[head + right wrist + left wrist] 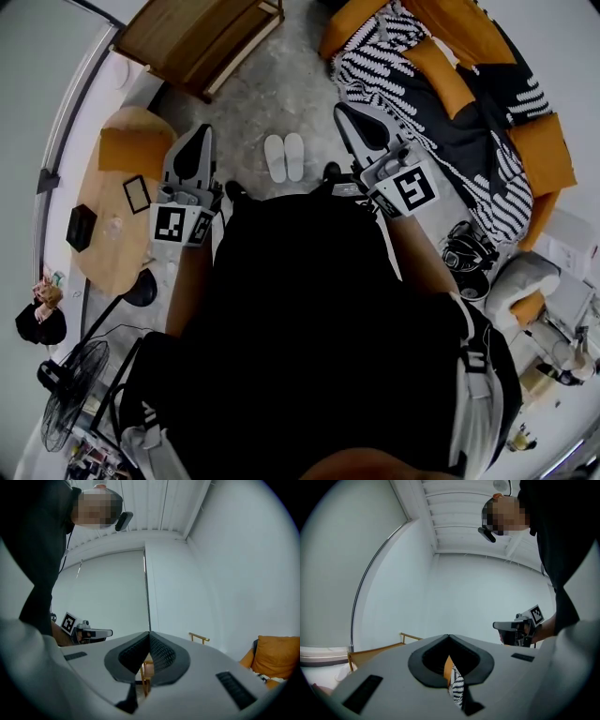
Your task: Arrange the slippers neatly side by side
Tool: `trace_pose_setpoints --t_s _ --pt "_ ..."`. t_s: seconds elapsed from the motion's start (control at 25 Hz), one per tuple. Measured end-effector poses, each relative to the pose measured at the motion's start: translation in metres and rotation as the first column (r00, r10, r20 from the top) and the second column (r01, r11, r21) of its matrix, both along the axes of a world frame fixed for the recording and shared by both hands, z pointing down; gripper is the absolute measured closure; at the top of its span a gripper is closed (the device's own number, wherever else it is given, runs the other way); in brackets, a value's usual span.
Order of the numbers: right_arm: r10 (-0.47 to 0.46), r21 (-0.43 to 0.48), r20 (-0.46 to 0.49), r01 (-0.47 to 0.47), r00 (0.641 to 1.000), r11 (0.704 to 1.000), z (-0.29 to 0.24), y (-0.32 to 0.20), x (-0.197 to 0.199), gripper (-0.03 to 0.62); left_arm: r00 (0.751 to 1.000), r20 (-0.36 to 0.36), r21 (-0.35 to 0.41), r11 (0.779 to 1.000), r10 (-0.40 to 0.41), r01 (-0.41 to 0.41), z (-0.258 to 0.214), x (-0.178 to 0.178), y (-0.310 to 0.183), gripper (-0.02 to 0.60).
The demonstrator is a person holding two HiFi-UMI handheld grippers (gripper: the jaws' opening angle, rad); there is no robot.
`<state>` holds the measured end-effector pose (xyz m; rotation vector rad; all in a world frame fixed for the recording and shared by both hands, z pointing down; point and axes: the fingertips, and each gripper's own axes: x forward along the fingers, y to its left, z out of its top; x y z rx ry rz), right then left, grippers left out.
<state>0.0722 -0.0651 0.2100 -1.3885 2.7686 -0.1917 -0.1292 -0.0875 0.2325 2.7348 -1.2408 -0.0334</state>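
Note:
Two white slippers point(284, 156) lie side by side on the grey floor, toes pointing away from me, seen only in the head view. My left gripper point(200, 131) is held level to the left of them, jaws shut with nothing between them. My right gripper point(343, 114) is held level to their right, also shut and empty. In the left gripper view my left gripper point(449, 636) has its tips together; the same holds for my right gripper point(149, 633) in the right gripper view. Both gripper views face the white wall, not the slippers.
An orange sofa point(525, 141) with a black-and-white patterned blanket point(403, 66) stands at the right. A wooden shelf point(202, 37) lies at the top, a round wooden table point(117, 225) at the left. A fan point(70, 389) stands at the lower left.

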Motion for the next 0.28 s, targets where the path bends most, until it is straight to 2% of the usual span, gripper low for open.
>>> trace_pose_setpoints --t_s 0.28 --pt "-0.004 0.009 0.026 0.004 1.000 1.000 -0.0069 -0.0040 -0.0042 0.563 1.000 -0.009 -0.018 1.000 0.014 -0.014 0.0008 0.0047 -0.0008 0.568"
